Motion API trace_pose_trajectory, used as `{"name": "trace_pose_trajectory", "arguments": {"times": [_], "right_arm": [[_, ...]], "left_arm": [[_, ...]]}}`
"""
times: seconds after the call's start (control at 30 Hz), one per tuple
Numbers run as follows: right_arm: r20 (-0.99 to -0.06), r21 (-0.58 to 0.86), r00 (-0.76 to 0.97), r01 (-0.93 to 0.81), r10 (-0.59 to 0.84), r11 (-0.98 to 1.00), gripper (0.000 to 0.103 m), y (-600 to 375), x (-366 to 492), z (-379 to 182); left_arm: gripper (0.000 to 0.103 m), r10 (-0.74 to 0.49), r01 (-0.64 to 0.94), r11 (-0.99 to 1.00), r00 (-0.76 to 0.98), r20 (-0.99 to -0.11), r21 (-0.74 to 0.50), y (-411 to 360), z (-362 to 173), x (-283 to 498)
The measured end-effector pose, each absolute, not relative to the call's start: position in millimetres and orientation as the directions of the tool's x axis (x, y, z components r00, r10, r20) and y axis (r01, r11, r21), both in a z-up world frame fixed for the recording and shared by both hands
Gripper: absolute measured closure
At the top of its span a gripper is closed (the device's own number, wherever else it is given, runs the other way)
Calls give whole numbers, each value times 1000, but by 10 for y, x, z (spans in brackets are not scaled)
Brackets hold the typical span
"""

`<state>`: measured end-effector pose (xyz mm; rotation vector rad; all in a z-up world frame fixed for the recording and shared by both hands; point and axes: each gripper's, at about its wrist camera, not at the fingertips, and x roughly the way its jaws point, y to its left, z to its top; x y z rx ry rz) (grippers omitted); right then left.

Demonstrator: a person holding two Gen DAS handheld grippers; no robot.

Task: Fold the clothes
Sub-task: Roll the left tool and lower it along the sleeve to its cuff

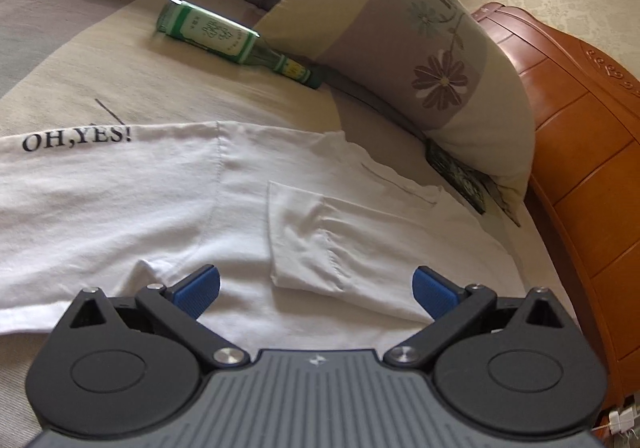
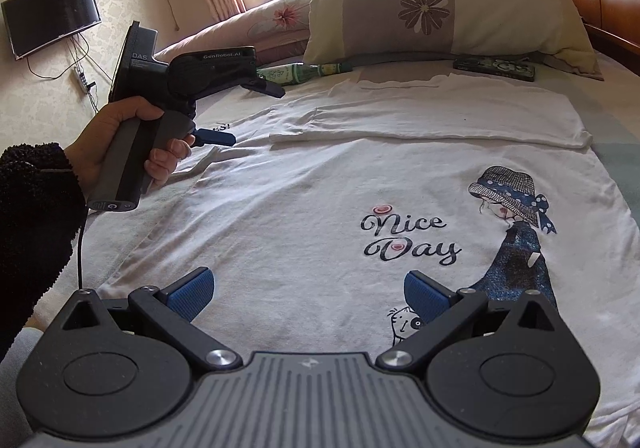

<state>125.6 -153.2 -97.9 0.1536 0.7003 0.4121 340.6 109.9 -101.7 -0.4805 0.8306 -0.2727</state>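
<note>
Shirt point(image 2: 304, 215) flat, sleeves folded in. My left gripper point(image 1: 316, 290), right gripper point(image 2: 309, 294): both wide, empty. Next, I judge: pinch near hem, fold far toward pillow point(image 2: 480, 7).

Before you, the bed point(image 2: 616, 151) carries a white T-shirt point(image 2: 320, 215) spread flat, print upward, one sleeve folded across its upper part. Beyond its collar lie a green bottle point(image 2: 296, 72) on its side, a flowered pillow point(image 2: 440, 3), and a phone point(image 2: 496, 68) just beside the pillow.
</note>
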Motion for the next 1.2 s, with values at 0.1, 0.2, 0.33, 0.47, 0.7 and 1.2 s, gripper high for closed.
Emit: {"name": "trace_pose_trajectory", "arguments": {"times": [0.1, 0.2, 0.33, 0.47, 0.7, 1.2], "right_arm": [[-598, 267, 688, -313, 412, 911, 0, -1524, 1251, -982], [-607, 257, 687, -306, 399, 917, 0, -1523, 1251, -992], [-609, 260, 687, -301, 398, 917, 0, -1537, 1255, -997], [-602, 272, 685, -308, 411, 912, 0, -1514, 1252, -977], [-574, 273, 674, -378, 465, 885, 0, -1332, 1183, -934], [-567, 237, 662, -440, 491, 866, 0, -1013, 1180, -998]], "left_arm": [[1, -385, 26, 881, 621, -682, -473, 1023, -1125, 3355], [1, -346, -1, 895, 630, -696, -446, 1088, -1131, 3223], [1, -338, 10, 894, 671, -660, -448, 1305, -882, 2916], [1, -282, 24, 919, 737, -614, -394, 1656, -565, 2538], [1, -155, -130, 898, 801, -578, -421, 2463, -576, 1986], [1, -8, -251, 878, 845, -535, -408, 2949, -1309, 1624]]}}
